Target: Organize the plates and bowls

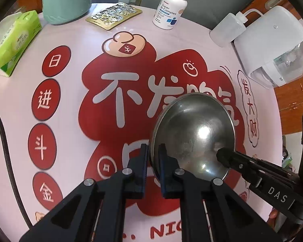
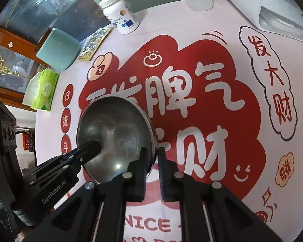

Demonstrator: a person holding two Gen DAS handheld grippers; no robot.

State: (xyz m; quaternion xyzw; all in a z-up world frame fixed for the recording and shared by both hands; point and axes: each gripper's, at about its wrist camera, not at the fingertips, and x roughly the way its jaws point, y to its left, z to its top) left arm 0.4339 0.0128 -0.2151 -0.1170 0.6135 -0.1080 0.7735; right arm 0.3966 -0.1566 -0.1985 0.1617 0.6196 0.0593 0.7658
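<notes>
Both tools pinch the upright bowl's opposite rims.

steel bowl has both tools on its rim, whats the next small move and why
Probably a slow, level lift with both hands together. The left tool is shut on one side of the steel bowl rim and the right tool on the opposite side, and the bowl appears empty. Raising both evenly should keep the thin rim from slipping or tipping over the printed table cover.
</notes>
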